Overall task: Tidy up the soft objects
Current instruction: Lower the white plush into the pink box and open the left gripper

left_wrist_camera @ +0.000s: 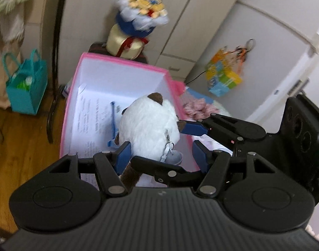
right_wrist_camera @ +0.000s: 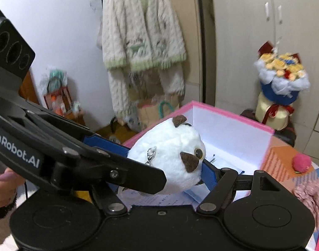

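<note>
White plush toy [left_wrist_camera: 150,125], round-headed with brown ears and a metal clasp, hangs above the open pink box [left_wrist_camera: 126,61], over the printed papers [left_wrist_camera: 90,125] lining it. Its long axis runs roughly upright in the left wrist view, head up, brown tail down. In the right wrist view its face points toward the box's far wall. The right gripper [right_wrist_camera: 165,163] pinches the head between blue pads. The left gripper [left_wrist_camera: 161,156] is spread wide either side of the toy's lower body, not gripping.
</note>
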Action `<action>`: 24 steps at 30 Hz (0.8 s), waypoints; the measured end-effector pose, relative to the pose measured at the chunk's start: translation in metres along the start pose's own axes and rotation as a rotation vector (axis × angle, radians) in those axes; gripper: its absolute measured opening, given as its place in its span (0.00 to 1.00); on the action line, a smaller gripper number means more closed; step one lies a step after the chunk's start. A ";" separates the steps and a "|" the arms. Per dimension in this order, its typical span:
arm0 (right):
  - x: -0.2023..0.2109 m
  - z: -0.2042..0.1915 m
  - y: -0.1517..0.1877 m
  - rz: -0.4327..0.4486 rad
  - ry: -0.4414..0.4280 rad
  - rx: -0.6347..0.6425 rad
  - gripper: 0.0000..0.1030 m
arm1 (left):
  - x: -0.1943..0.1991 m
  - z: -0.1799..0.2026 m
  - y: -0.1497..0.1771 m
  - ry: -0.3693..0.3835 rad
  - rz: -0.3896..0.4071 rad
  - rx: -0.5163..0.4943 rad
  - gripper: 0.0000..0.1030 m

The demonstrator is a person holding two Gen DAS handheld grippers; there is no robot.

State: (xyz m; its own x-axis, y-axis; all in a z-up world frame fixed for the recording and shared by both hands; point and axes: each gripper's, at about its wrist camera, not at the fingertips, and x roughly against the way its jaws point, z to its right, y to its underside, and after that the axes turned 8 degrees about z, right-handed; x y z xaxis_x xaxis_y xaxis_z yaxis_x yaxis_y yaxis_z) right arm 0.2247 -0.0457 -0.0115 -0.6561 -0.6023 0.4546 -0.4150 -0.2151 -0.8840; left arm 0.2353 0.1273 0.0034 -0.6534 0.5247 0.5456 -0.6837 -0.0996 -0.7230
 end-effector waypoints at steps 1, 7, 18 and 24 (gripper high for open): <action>-0.010 0.003 0.000 -0.031 -0.014 0.003 0.77 | -0.004 -0.006 0.002 -0.007 -0.010 0.009 0.60; -0.054 0.015 0.006 -0.148 -0.061 -0.002 0.77 | -0.030 -0.032 0.003 -0.034 -0.059 0.076 0.60; -0.063 0.017 0.011 -0.264 -0.004 -0.006 0.77 | -0.022 -0.027 0.007 -0.122 -0.044 -0.056 0.60; -0.039 0.012 0.011 -0.236 0.024 0.014 0.77 | 0.000 -0.012 0.013 -0.107 -0.011 -0.098 0.62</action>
State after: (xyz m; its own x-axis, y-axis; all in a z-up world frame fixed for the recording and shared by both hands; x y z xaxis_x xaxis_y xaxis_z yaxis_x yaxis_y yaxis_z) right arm 0.2533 -0.0338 -0.0400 -0.5572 -0.5156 0.6510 -0.5501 -0.3581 -0.7544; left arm 0.2304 0.1361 -0.0108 -0.6808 0.4315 0.5919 -0.6591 -0.0085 -0.7520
